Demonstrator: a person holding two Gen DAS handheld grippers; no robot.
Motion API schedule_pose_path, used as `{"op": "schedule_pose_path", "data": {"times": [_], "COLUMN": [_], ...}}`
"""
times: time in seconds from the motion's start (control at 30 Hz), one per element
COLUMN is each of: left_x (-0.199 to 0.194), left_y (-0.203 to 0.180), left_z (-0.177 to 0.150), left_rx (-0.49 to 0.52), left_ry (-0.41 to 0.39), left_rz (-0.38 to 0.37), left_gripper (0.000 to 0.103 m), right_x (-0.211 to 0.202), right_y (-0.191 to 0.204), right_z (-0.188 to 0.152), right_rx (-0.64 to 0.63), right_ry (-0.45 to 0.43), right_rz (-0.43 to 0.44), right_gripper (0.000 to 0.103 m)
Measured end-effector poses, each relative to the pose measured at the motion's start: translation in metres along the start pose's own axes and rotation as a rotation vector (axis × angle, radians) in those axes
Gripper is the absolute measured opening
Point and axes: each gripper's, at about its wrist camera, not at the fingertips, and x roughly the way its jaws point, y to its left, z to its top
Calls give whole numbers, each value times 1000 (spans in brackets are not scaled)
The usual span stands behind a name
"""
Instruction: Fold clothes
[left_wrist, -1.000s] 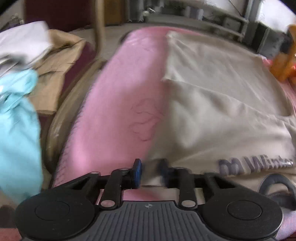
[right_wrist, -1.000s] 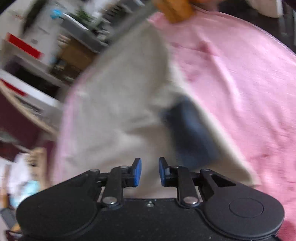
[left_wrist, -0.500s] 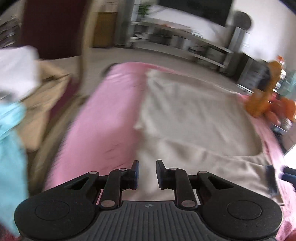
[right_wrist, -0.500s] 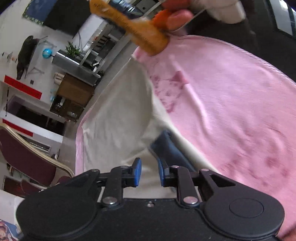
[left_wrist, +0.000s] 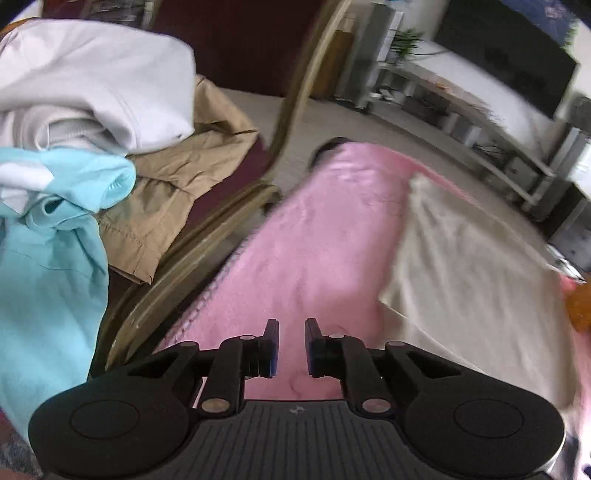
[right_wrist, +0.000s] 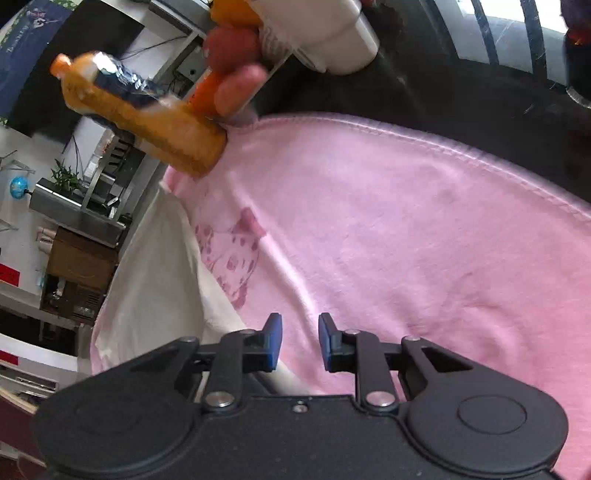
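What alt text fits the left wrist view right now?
The open left gripper hovers empty over a pink blanket, with a flat cream garment spread to its right. At left, a chair holds a heap of clothes: a white piece, a tan one and a light blue one.

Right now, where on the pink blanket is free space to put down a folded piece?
Free: the pink blanket strip between the chair and the cream garment; also the wide patch right of it. Crowded: the chair, piled with clothes.
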Motion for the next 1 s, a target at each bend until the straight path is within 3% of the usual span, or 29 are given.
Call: {"op": "schedule_pose_path", "data": {"times": [0.1, 0.17, 0.23, 0.3, 0.37, 0.53, 0.67, 0.73, 0.83, 0.9, 0.93, 1.0], "left_x": [-25, -36, -45, -24, -14, -8, -23, -31, -37, -51, -57, -66], "left_y": [-7, -13, -19, -23, -32, -51, -73, -83, -92, -97, -99, -96], "left_z": [-17, -33, -47, -47, -53, -72, -94, -108, -132, -145, -149, -141], "left_rx": [89, 136, 184, 244, 294, 454, 611, 673, 753, 843, 881, 865], "left_ry": [23, 51, 78, 90, 79, 55, 43, 74, 180, 156, 166, 165], "left_rz": [-84, -139, -191, -173, -139, -105, -189, -239, -297, -297, -305, -334], "left_gripper": [21, 25, 26, 26, 25, 25, 27, 28, 23, 19, 23, 30], "right_x": [-15, -23, -31, -32, -25, -23, -16, -18, -34, -46, -52, -65], "right_y": [0, 7, 13, 20, 31, 43, 38, 38, 51, 61, 66, 76], "right_z": [-11, -25, -38, -53, -67, -83, -94, -104, -104, -102, -101, -99], "right_rx": [24, -51, -126, -202, -285, -426, -464, -517, -559, -580, -590, -611], "right_ry": [135, 191, 246, 256, 226, 133, 240, 289, 280, 262, 253, 236], "right_rz": [162, 181, 201, 185, 145, 11, -42, -65, -39, -13, 0, 27], "right_gripper": [24, 40, 46, 42, 19, 20, 21, 21, 22, 22, 22, 22]}}
